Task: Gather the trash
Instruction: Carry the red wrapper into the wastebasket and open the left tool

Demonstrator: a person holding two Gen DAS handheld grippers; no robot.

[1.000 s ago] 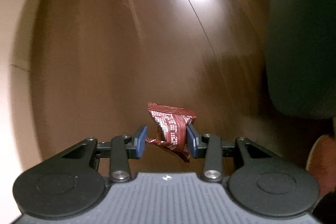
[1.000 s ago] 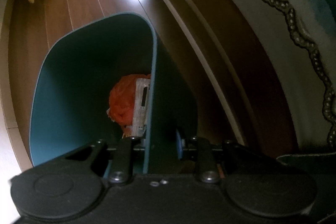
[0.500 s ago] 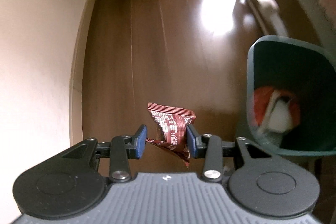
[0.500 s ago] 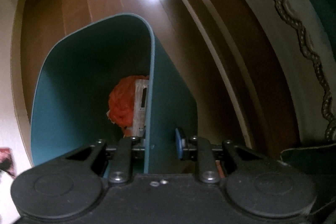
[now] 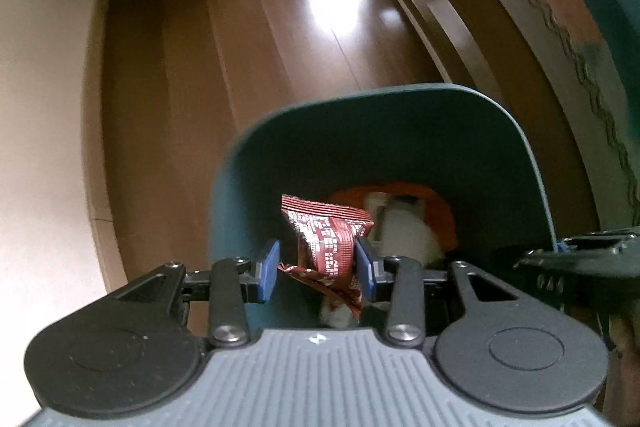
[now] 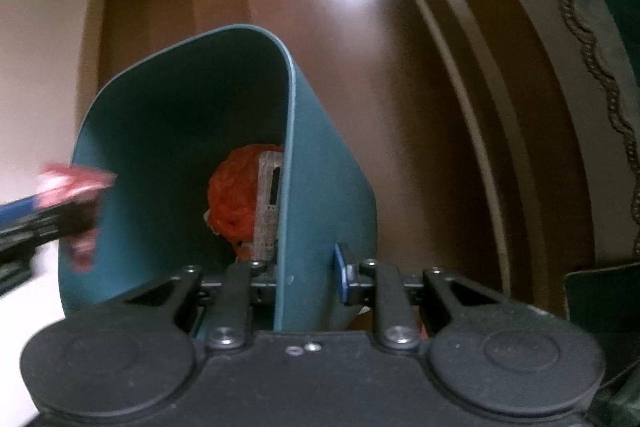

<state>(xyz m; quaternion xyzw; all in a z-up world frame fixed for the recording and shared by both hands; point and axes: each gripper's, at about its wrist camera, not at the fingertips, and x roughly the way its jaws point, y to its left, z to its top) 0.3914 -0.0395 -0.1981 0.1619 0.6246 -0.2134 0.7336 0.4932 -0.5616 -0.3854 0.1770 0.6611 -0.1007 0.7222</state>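
The left hand-held gripper (image 5: 316, 269) pinches a red snack wrapper (image 5: 326, 239) between its blue pads. In the left wrist view the wrapper sits low in the middle of the frame, over the open mouth of the teal bin (image 5: 400, 115). The right hand-held gripper (image 6: 306, 273) pinches the bin's side wall (image 6: 320, 195), one pad inside and one outside. At the bottom of the bin lie an orange bag (image 6: 232, 195) and a white packet (image 6: 269, 203). The bin stands on a brown wooden floor (image 6: 360, 67).

Below you runs a glossy brown wooden plank floor (image 5: 256, 67), with a bright glare patch on it. Its left edge meets a pale wall (image 5: 36, 107); a dark wooden furniture base (image 6: 460, 75) lines its right edge.
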